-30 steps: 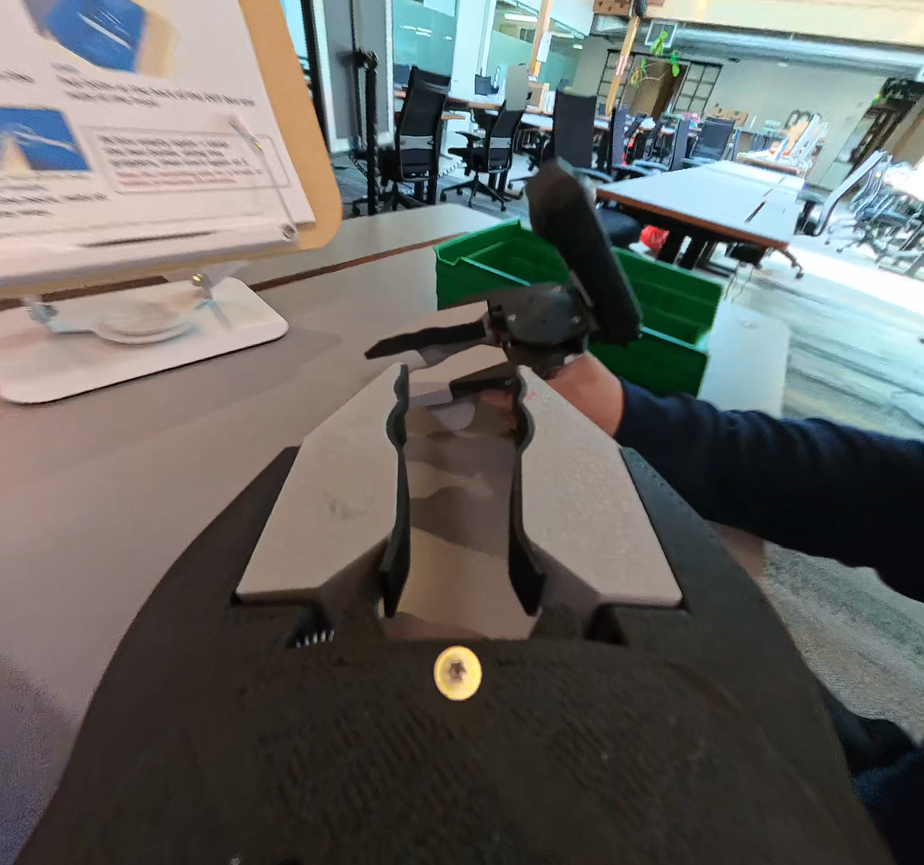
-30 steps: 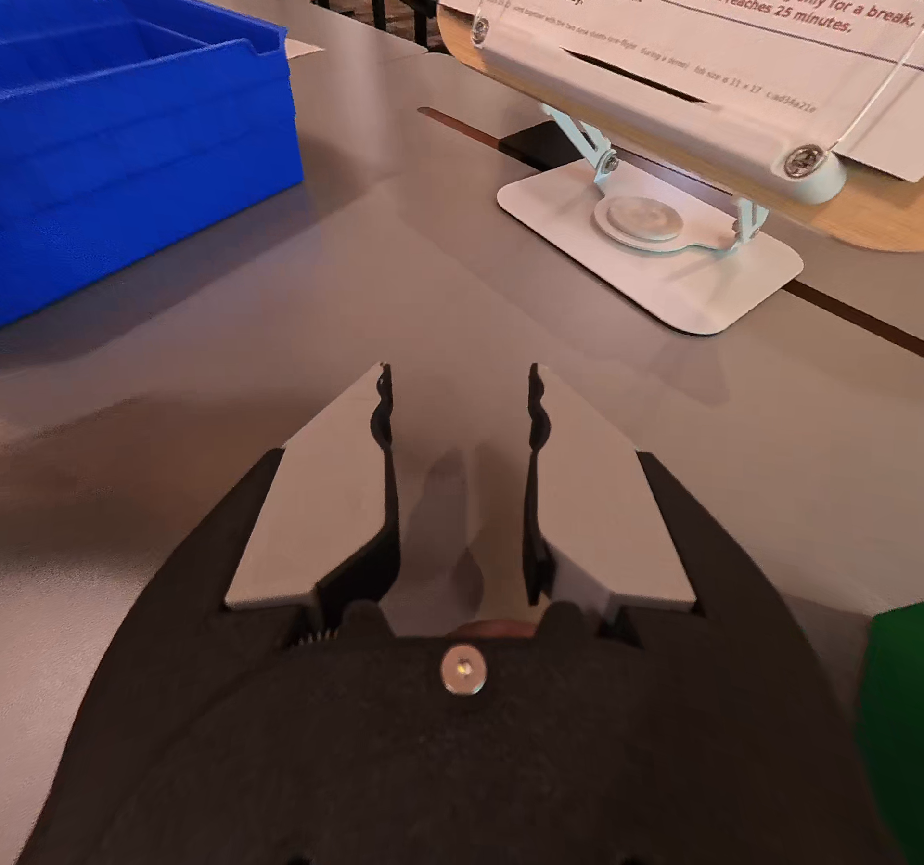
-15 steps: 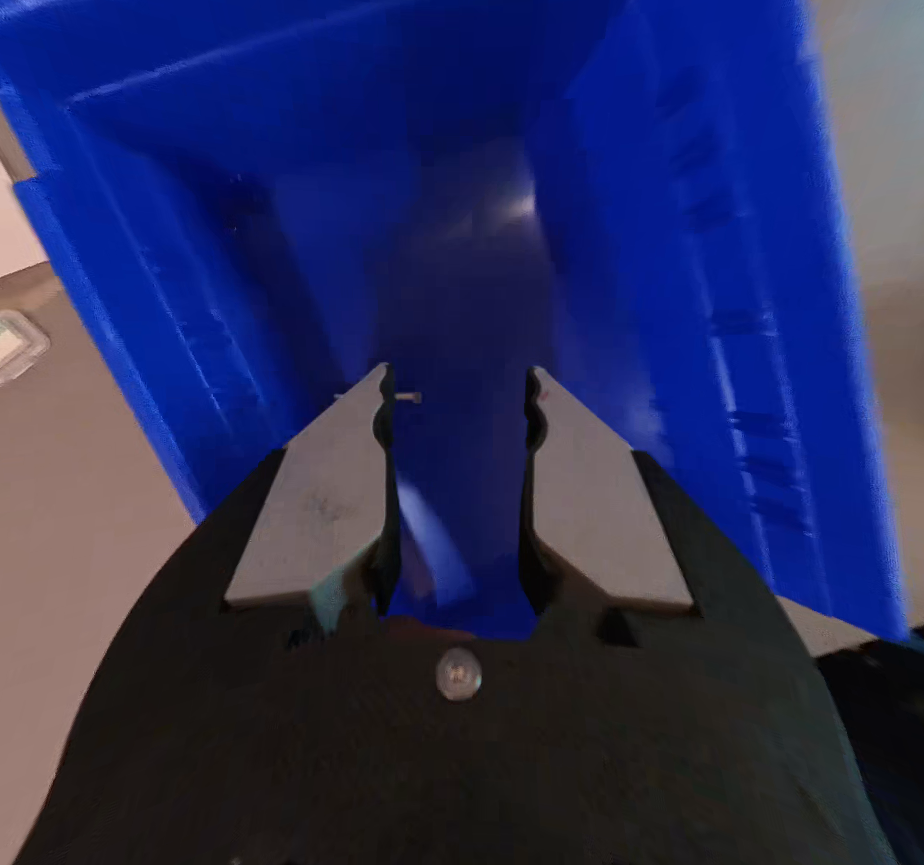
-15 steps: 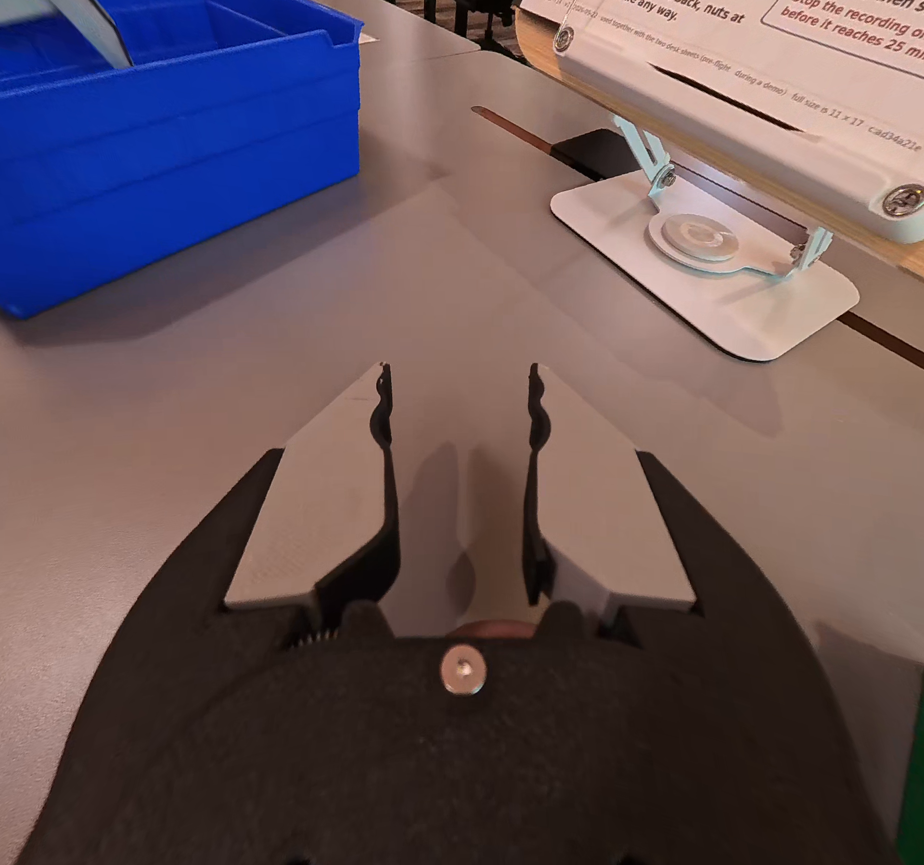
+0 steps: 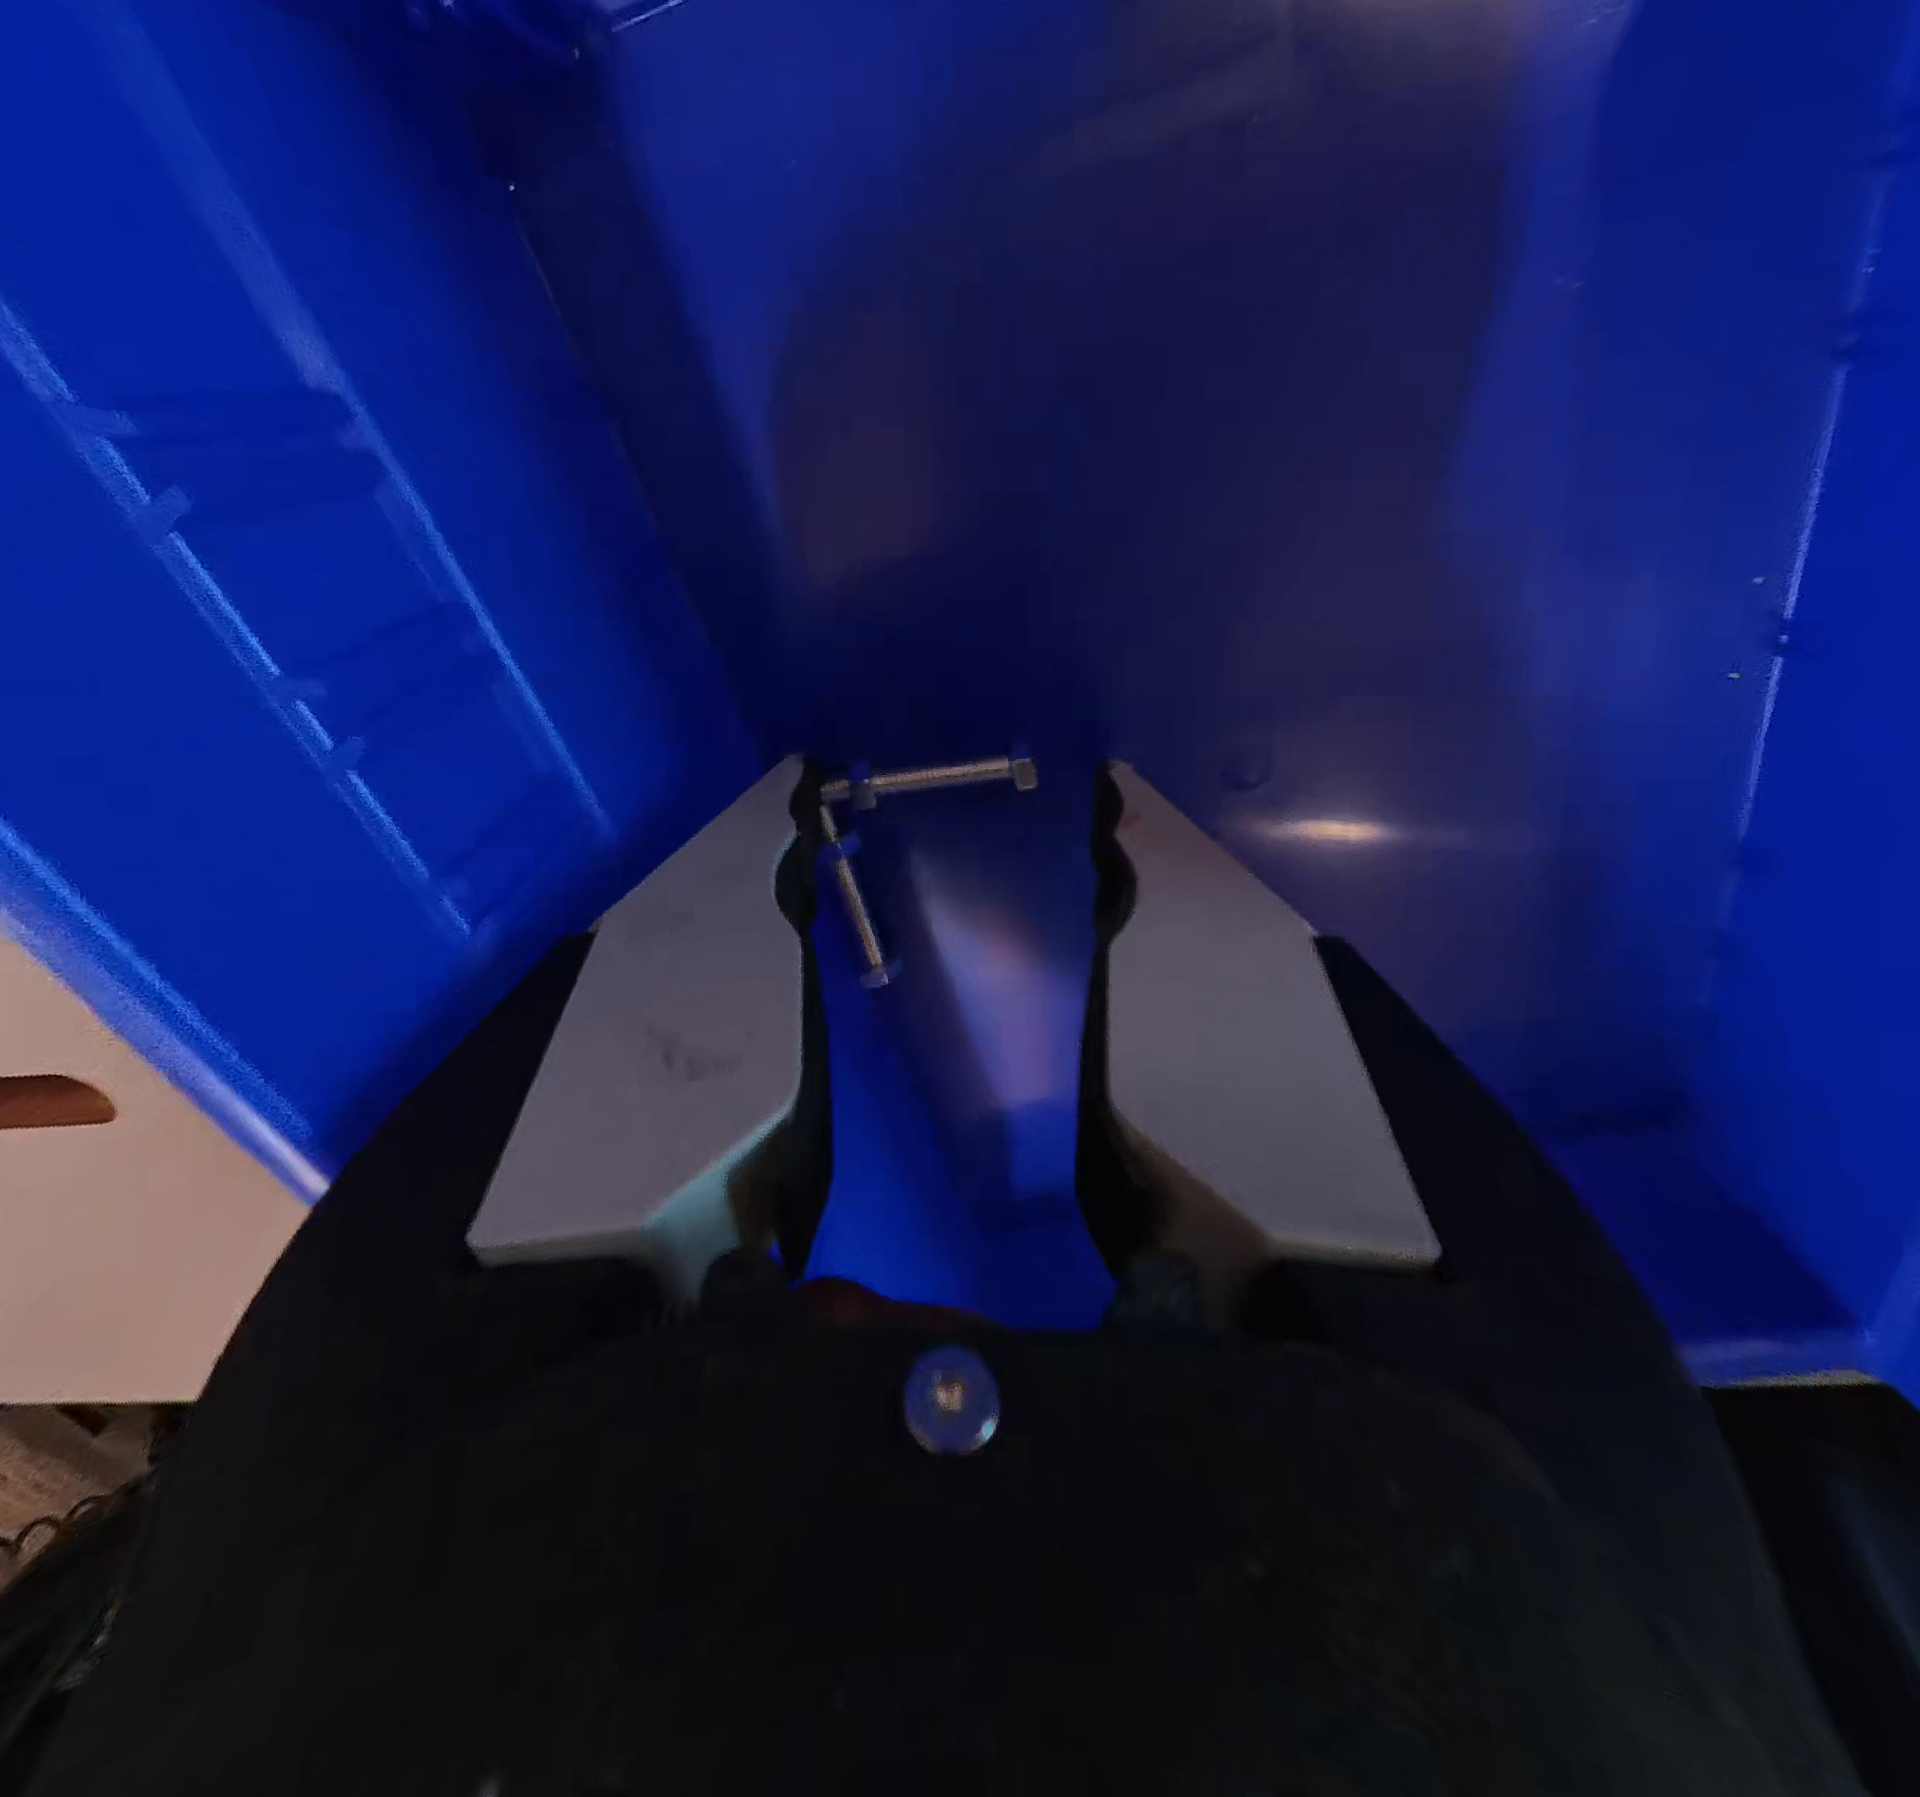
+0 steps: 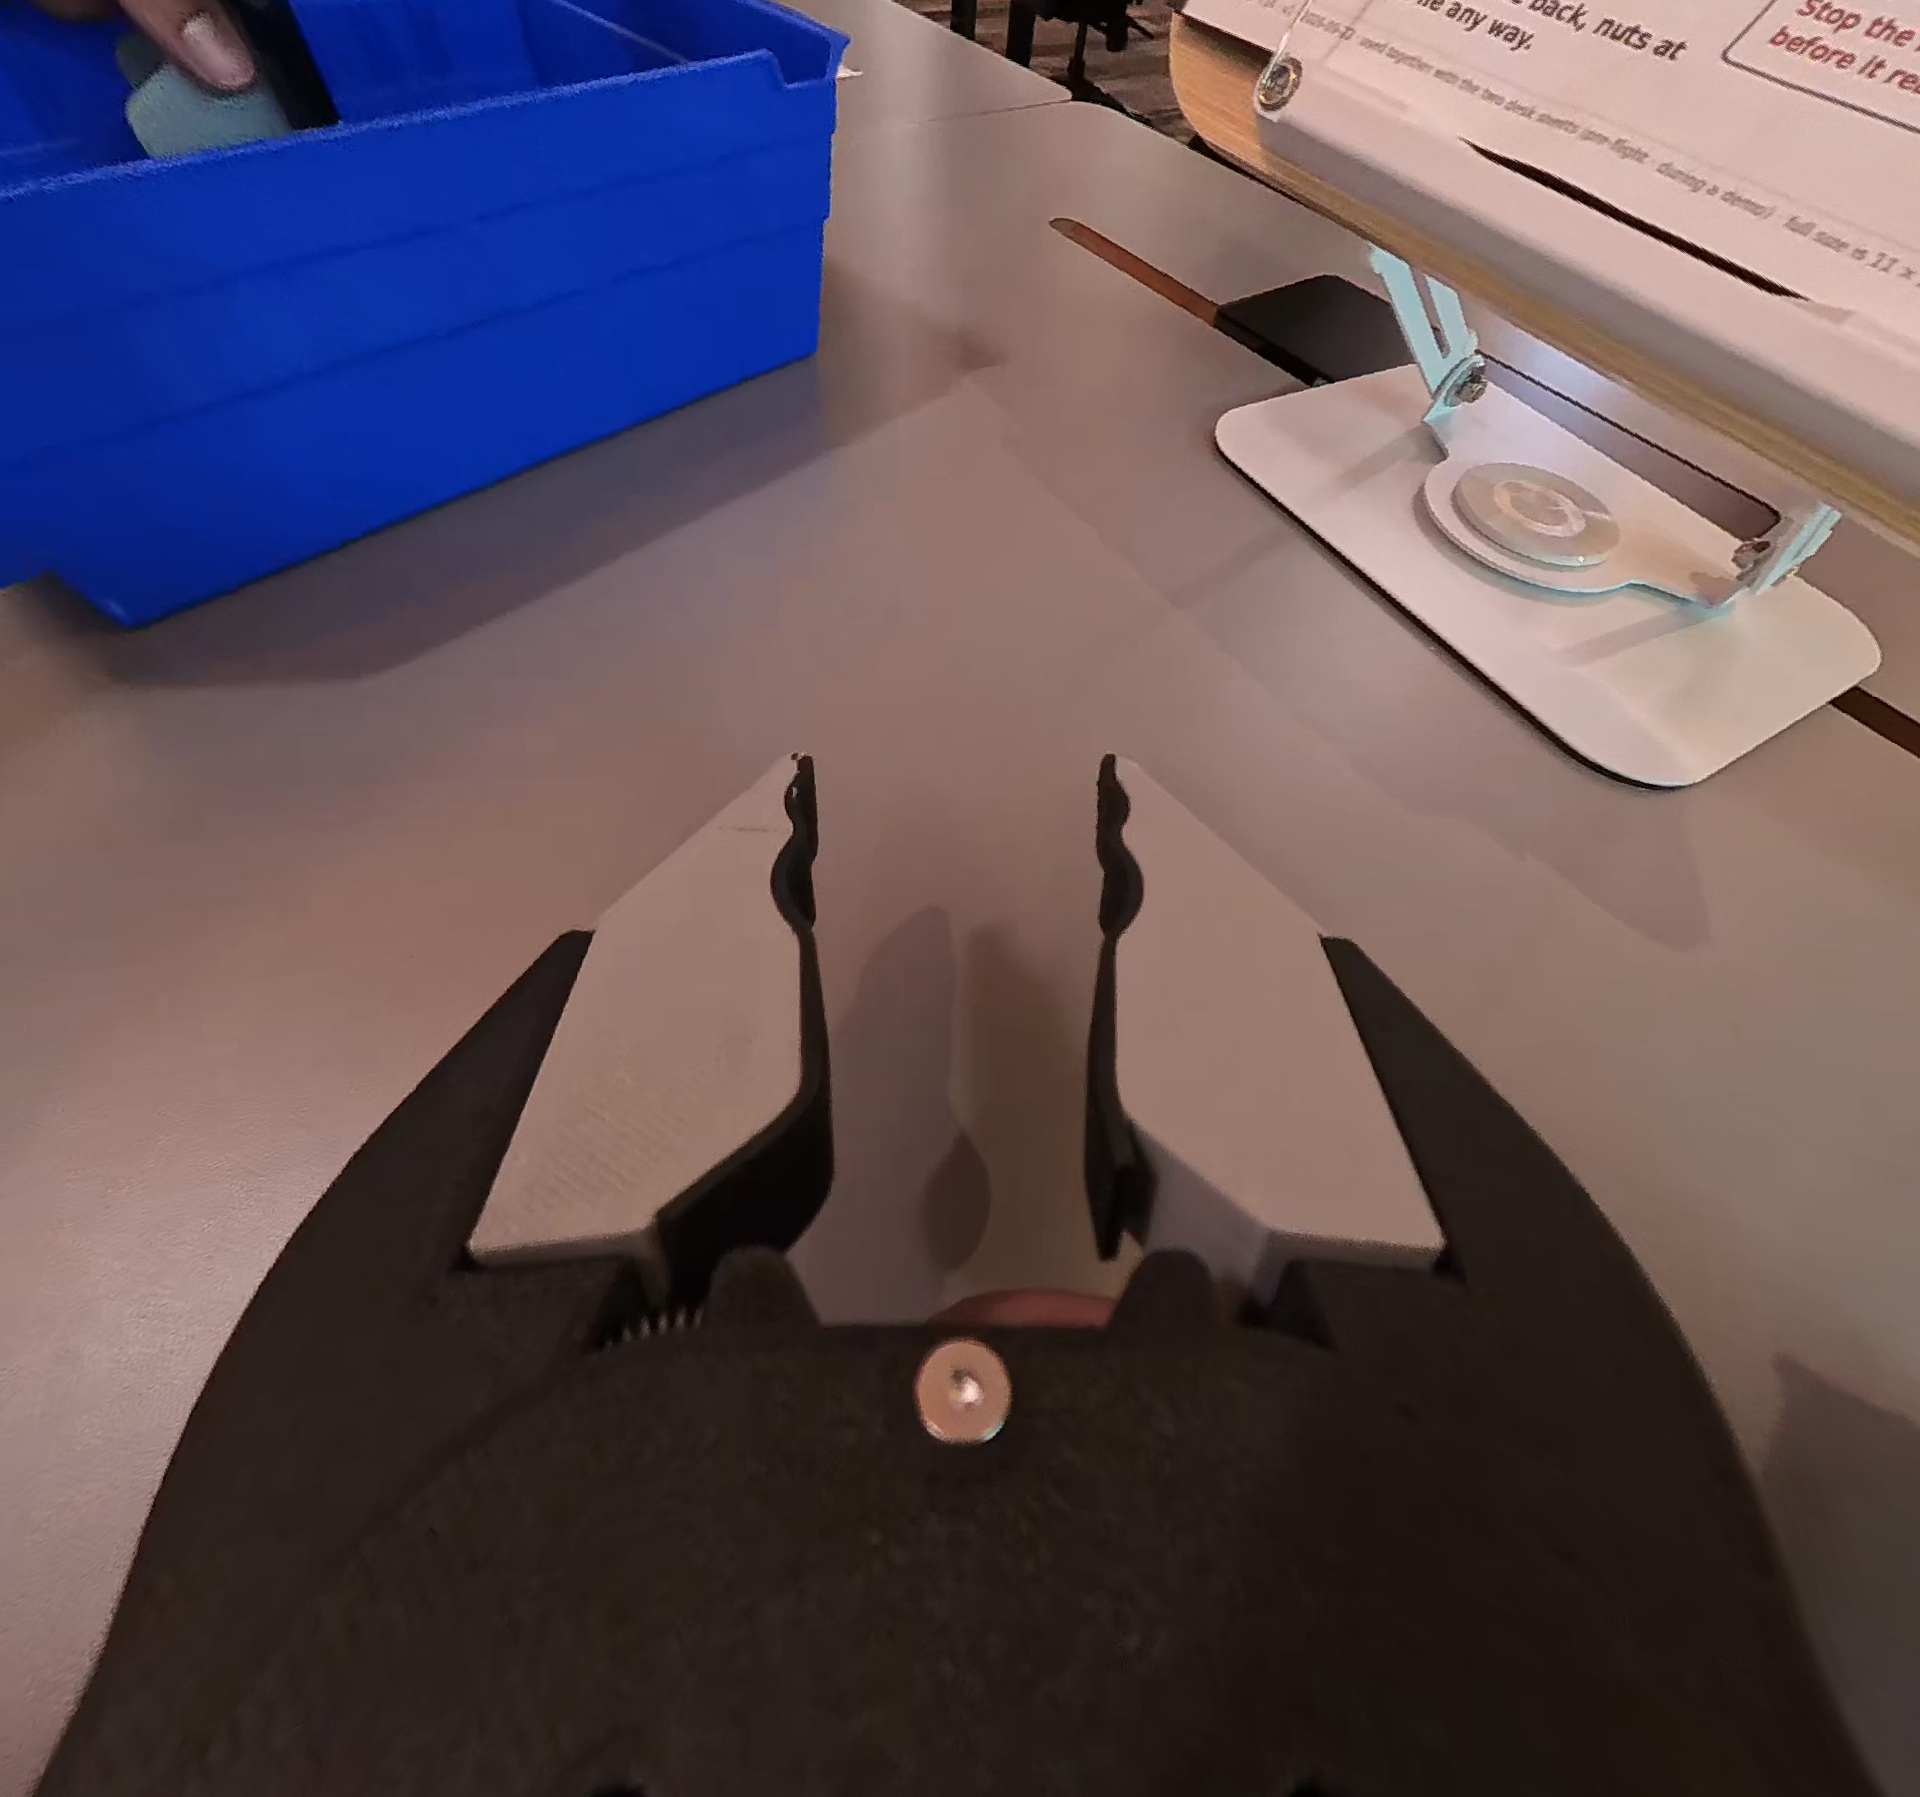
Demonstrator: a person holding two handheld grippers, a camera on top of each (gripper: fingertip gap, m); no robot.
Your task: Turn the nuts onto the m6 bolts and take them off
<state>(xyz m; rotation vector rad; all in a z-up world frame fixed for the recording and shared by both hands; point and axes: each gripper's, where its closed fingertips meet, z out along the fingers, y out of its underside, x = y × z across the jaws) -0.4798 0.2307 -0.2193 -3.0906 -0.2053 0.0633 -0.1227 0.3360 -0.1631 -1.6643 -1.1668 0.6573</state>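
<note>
The left gripper [image 5: 951, 791] is down inside the blue bin [image 5: 312, 521], its fingers [image 5: 665, 1041] spread wide and holding nothing. Two bolts lie on the bin floor close to the corner where the left side wall meets the far wall. One bolt [image 5: 930, 777] lies crosswise just past the fingertips, with what looks like a nut near its left end. The other bolt [image 5: 854, 900] lies lengthwise, tucked against the inner edge of the left finger. They meet in an L shape, and whether they actually touch cannot be told.

The right gripper [image 6: 956, 791] hovers over the bare grey counter [image 6: 1039, 604], fingers wide and empty, well apart from the bin. A white document stand [image 6: 1538, 604] sits toward the counter's far right.

The step in hand looks like picking a bolt out of the bin. The next move likely calls for centring the open fingers over the crosswise bolt's shank, away from the wall, and closing without catching the second bolt. Then it can be lifted clear so the right gripper can work the nut.
</note>
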